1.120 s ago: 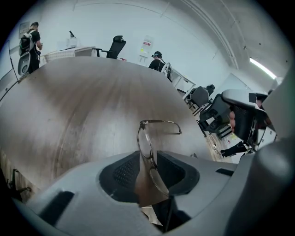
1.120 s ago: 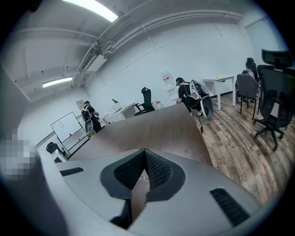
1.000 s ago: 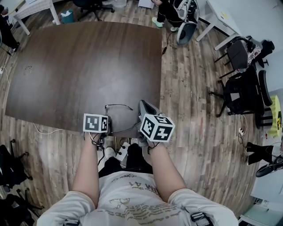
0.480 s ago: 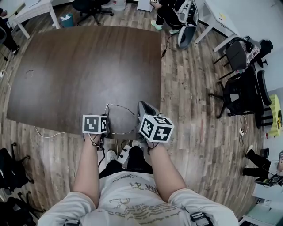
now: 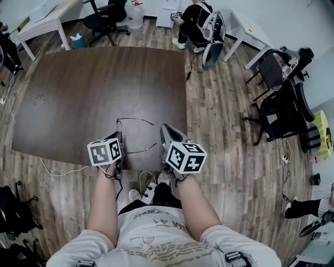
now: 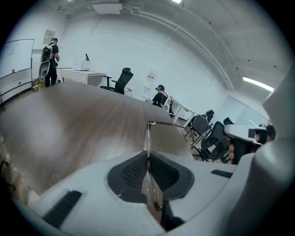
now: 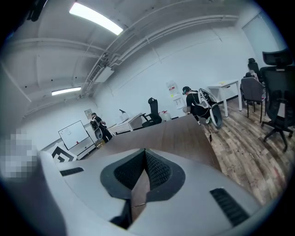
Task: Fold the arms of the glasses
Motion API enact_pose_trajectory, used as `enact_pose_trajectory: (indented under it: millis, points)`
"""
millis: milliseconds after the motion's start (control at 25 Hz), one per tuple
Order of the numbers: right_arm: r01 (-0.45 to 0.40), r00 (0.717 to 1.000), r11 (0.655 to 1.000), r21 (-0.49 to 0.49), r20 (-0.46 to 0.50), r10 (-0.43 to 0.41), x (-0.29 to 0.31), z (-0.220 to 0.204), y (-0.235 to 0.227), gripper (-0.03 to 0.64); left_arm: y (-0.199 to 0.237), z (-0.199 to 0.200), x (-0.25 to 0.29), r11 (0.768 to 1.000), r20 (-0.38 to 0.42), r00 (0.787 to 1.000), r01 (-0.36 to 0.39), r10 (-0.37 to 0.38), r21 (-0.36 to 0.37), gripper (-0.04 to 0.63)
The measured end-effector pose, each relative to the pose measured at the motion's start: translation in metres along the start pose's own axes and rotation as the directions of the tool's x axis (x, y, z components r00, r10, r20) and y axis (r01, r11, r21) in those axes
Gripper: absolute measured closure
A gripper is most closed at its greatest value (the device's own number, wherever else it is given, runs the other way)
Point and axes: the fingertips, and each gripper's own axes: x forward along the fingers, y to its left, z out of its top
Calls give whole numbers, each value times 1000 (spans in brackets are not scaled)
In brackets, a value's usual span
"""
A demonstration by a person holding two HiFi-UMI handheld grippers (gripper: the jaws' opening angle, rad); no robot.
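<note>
Thin wire-framed glasses (image 5: 136,120) hang above the near edge of the dark wooden table (image 5: 94,88). My left gripper (image 5: 119,136) has its jaws closing, and the glasses' front is pinched edge-on between the pads. In the left gripper view (image 6: 147,154) one arm of the glasses (image 6: 162,123) sticks out to the right, unfolded. The other arm runs toward my right gripper (image 5: 164,133). I cannot tell whether that arm touches it. In the right gripper view (image 7: 145,154) the pads meet with nothing seen between them.
Black office chairs (image 5: 282,109) stand on the wooden floor to the right. A person (image 5: 193,15) sits beyond the table's far edge, by a white desk (image 5: 245,28). A white cable (image 5: 57,172) lies on the floor under the table's near-left edge.
Both grippers have risen from the table's near edge. The left jaws have closed on the glasses' front, and the glasses have come up off the table with them.
</note>
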Motion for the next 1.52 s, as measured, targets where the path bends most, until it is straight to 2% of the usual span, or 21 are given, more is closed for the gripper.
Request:
enact_pose_trajectory:
  millis: [120, 280, 400, 560, 640, 840, 1120, 1320, 1520]
  points:
    - [-50, 998, 999, 0, 33, 50, -9, 5, 14, 604, 6, 15, -16, 999, 72, 997, -18, 21, -44, 563]
    - [-164, 986, 986, -2, 39, 164, -20, 2, 43, 604, 18, 27, -39, 988, 151, 987, -28, 51, -155, 565]
    - [-264, 964, 965, -1, 29, 263, -23, -3, 70, 603, 27, 38, -52, 967, 202, 978, 6, 47, -255, 565]
    - [-334, 942, 942, -38, -5, 334, -26, -14, 98, 595, 37, 48, -68, 932, 265, 964, 75, 23, -355, 565]
    - [-366, 931, 929, -55, -31, 365, -26, -19, 111, 529, 39, 50, -75, 922, 283, 959, 100, 11, -374, 565]
    - [-362, 932, 930, -62, -42, 360, -27, -26, 122, 522, 32, 50, -85, 910, 316, 948, 160, -34, -382, 565]
    - [-343, 939, 938, -46, -17, 342, -32, -21, 130, 533, 4, 61, -107, 910, 379, 915, 267, -136, -317, 565]
    - [-354, 932, 930, -96, 40, 359, -45, -9, 147, 578, -9, 64, -120, 913, 397, 899, 306, -183, -271, 565]
    - [-353, 931, 927, -125, 51, 361, -51, -6, 156, 584, -15, 67, -130, 922, 410, 888, 318, -208, -222, 565]
